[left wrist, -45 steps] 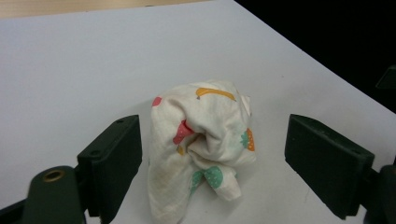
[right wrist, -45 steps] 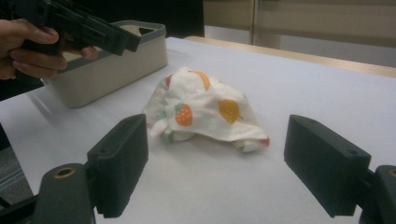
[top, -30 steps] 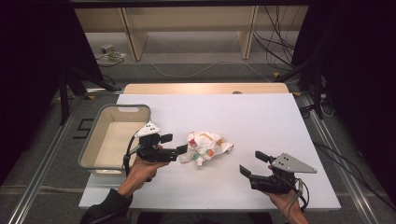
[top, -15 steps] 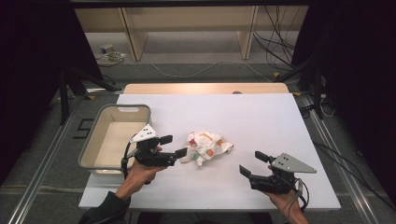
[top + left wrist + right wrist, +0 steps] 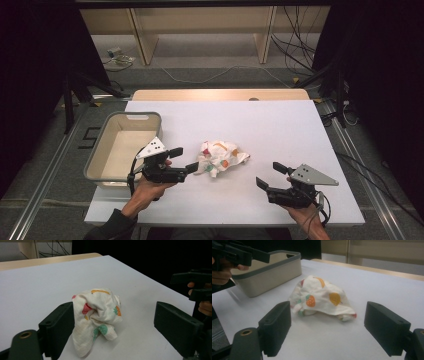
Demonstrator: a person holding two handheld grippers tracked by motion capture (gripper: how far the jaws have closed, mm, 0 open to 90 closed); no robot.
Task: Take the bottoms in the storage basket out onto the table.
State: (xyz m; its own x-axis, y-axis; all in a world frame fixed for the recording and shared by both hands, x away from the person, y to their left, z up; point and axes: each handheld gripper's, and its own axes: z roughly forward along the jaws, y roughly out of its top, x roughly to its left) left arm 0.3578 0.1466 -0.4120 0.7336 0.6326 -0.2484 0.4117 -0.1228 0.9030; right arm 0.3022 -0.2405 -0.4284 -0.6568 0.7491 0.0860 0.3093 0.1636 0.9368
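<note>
- Near the middle of the white table [image 5: 280, 125] lay the crumpled cloth [image 5: 220, 156], printed with fruit, bunched into a loose heap rather than spread flat, so it offered folds that a jaw could catch.
- Just left of the cloth, the left gripper [image 5: 183, 158] pointed at it with its jaws spread wide; in the left gripper view the cloth [image 5: 96, 317] sat between them, one jaw close beside its edge, the other well clear, and nothing was pinched yet. That wide stance suited a bulky, soft bundle.
- Right of the cloth and nearer the person, the right gripper [image 5: 267, 175] was held low over the table, jaws also apart with nothing between them, aimed toward the cloth [image 5: 322, 297] from some way off; it seemed to be waiting in reserve.
- Left of the cloth, beyond the left gripper, stood the beige bin [image 5: 100, 157] with a grey rim, apparently the likely place for the cloth to go.
- Between the cloth and the bin, only the left hand [image 5: 145, 192] and its gripper stood in the way; the bin's raised wall would need clearing.
- Behind the cloth, past the table's far edge, wooden shelving [image 5: 200, 25] and loose cables [image 5: 300, 30] lay on the floor, well apart from the work.
</note>
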